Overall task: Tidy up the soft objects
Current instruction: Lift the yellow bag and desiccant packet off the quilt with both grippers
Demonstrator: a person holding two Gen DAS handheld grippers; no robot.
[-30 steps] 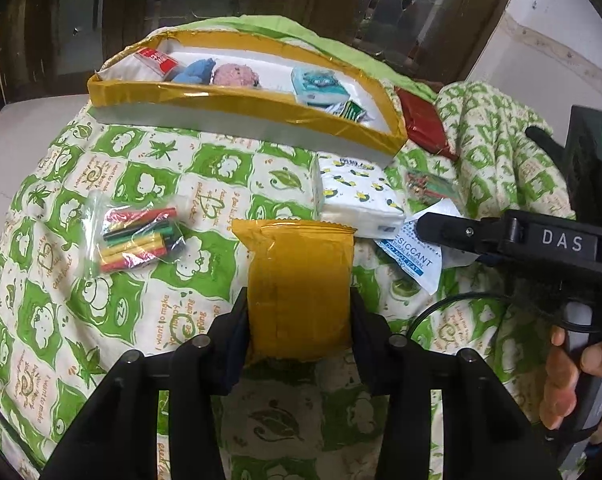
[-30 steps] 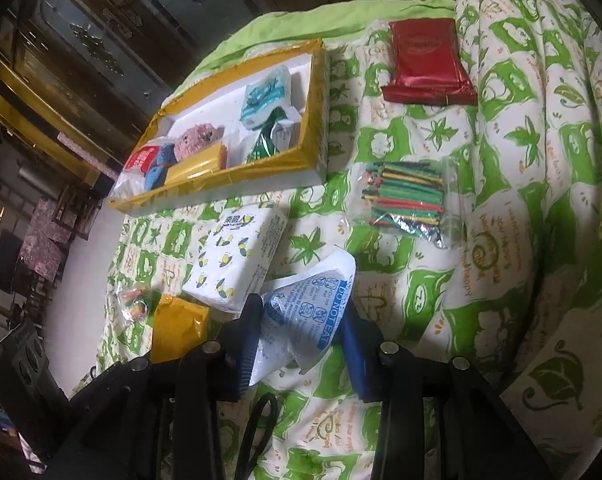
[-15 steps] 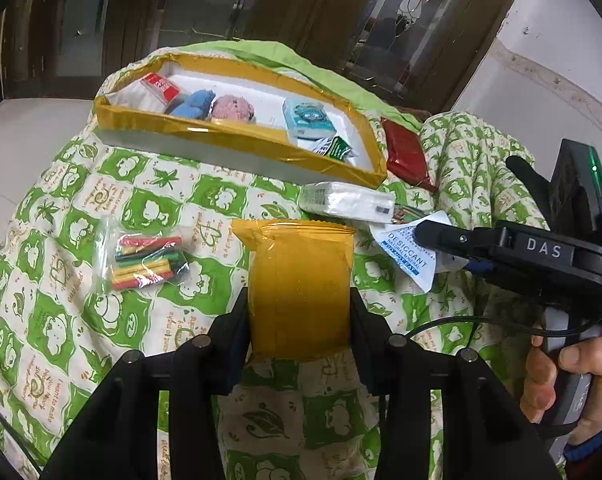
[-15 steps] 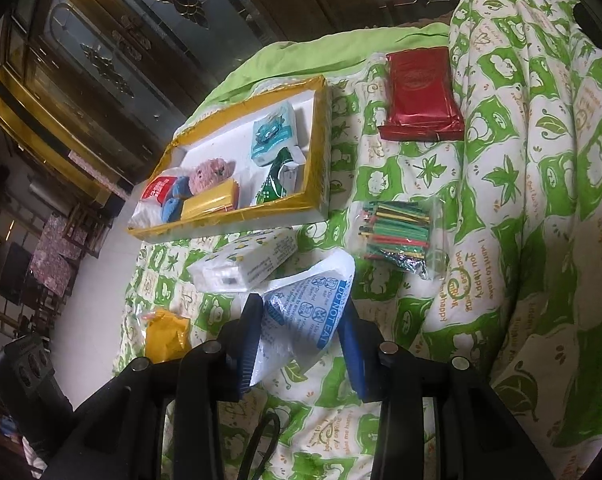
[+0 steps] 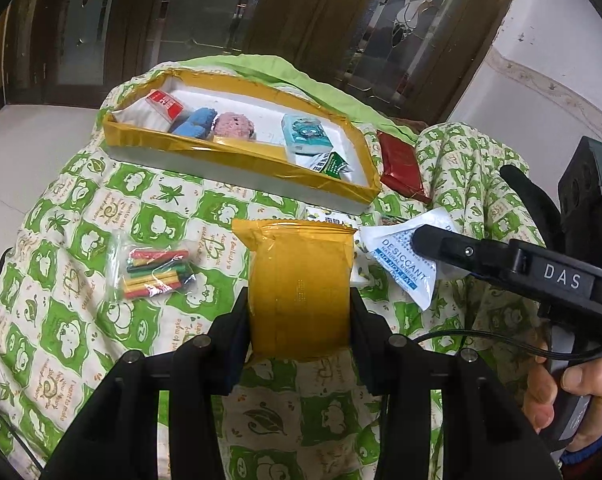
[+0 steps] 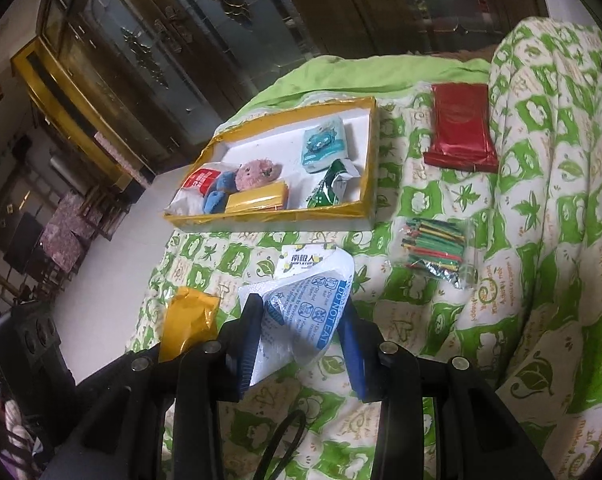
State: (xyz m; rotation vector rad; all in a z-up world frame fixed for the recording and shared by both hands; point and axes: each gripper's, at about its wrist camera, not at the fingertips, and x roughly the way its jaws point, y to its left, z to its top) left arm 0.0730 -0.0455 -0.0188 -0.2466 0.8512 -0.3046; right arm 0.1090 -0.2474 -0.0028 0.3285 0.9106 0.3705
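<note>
My left gripper (image 5: 299, 304) is shut on a yellow foil packet (image 5: 299, 280), held up above the green-patterned quilt (image 5: 81, 280). To its right, my right gripper (image 6: 301, 320) is shut on a white desiccant sachet (image 6: 307, 312) with blue print; the sachet (image 5: 405, 264) also shows in the left wrist view. Beyond both lies a yellow-rimmed white tray (image 5: 237, 156) holding a red-and-white pack, a blue and pink plush, a teal tissue pack (image 5: 307, 138) and a green-white sachet. The same tray (image 6: 365, 160) appears in the right wrist view with a yellow packet inside.
A bag of coloured sticks (image 5: 153, 274) lies left of the yellow packet, and another bag of sticks (image 6: 433, 248) lies right of the tray. A red packet (image 6: 459, 128) rests near the quilt's raised fold. A white tissue pack (image 6: 305, 260) sits behind the sachet. A hand (image 5: 569, 384) grips the right handle.
Both grippers have risen with their packets, and the view now looks down further onto the tray. The white tissue pack has slid mostly behind the held items.
</note>
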